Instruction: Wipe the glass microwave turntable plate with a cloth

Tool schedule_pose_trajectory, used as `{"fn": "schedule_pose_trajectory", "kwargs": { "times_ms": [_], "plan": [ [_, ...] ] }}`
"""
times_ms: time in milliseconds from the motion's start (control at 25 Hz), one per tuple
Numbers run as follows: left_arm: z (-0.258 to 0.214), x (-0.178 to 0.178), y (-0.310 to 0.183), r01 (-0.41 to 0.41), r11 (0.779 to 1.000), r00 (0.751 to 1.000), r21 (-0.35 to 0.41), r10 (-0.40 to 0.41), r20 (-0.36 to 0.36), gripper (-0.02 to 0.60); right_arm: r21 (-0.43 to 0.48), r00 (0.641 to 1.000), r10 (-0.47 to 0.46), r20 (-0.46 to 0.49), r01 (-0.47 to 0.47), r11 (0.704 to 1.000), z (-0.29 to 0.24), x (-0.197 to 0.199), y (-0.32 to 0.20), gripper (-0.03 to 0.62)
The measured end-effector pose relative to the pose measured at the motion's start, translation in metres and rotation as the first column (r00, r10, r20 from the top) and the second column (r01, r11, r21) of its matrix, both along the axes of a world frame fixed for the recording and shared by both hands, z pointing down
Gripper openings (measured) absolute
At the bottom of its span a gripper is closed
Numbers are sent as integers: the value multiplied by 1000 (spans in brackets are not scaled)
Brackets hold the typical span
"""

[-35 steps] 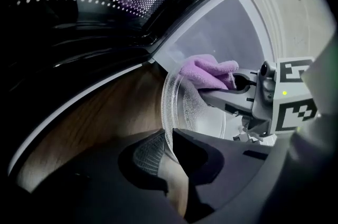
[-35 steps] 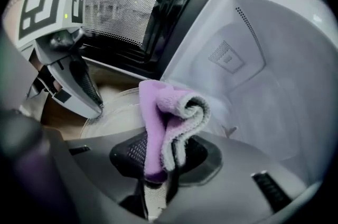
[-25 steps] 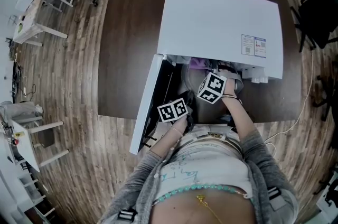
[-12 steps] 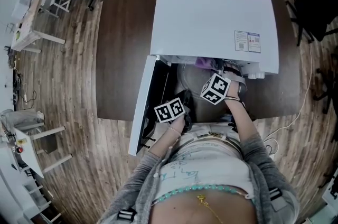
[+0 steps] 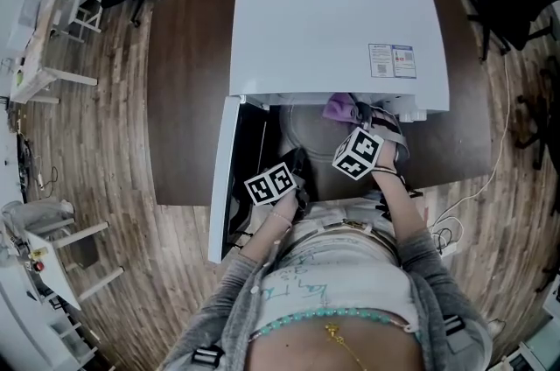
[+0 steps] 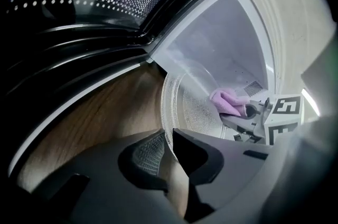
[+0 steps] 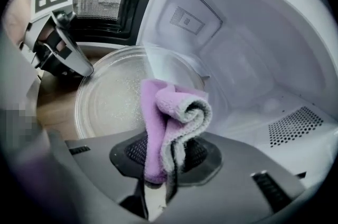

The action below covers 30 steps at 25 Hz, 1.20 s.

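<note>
At the microwave [image 5: 337,37] mouth, left claw [image 6: 170,136] pinches the plate [image 6: 193,106] rim; right claw [image 7: 166,157] clamps the cloth [image 7: 169,112] inside; door [image 5: 223,177] open alongside.

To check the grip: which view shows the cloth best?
The right gripper view: the cloth fills its middle, pinched by the right gripper. The left gripper view shows it small, over the plate. The head view shows only a purple bit at the microwave.

Dark bench [image 5: 188,98] on wood floor [image 5: 105,142]; white microwave [image 5: 337,32] on it, door [image 5: 220,177] open.
</note>
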<state>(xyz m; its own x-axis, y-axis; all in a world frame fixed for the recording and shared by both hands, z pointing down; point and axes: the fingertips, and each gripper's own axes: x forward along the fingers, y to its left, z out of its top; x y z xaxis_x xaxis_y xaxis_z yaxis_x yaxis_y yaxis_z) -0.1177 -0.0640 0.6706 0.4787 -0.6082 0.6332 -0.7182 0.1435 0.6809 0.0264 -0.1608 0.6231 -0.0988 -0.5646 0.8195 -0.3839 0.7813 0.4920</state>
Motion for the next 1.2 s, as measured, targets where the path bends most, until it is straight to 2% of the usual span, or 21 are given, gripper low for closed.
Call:
{"fn": "schedule_pose_trajectory", "kwargs": {
  "times_ms": [560, 800, 1200],
  "plan": [
    [0, 0, 0, -5, 1000, 1000, -3, 5, -8, 44, -64, 999, 12, -33, -15, 998, 16, 12, 43, 117],
    [1, 1, 0, -4, 1000, 1000, -3, 4, -8, 44, -104, 997, -39, -59, 33, 994, 25, 2, 66, 117],
    [1, 1, 0, -2, 1000, 1000, -1, 2, 0, 44, -187, 986, -163, -24, 156, 970, 36, -39, 96, 117]
  ]
}}
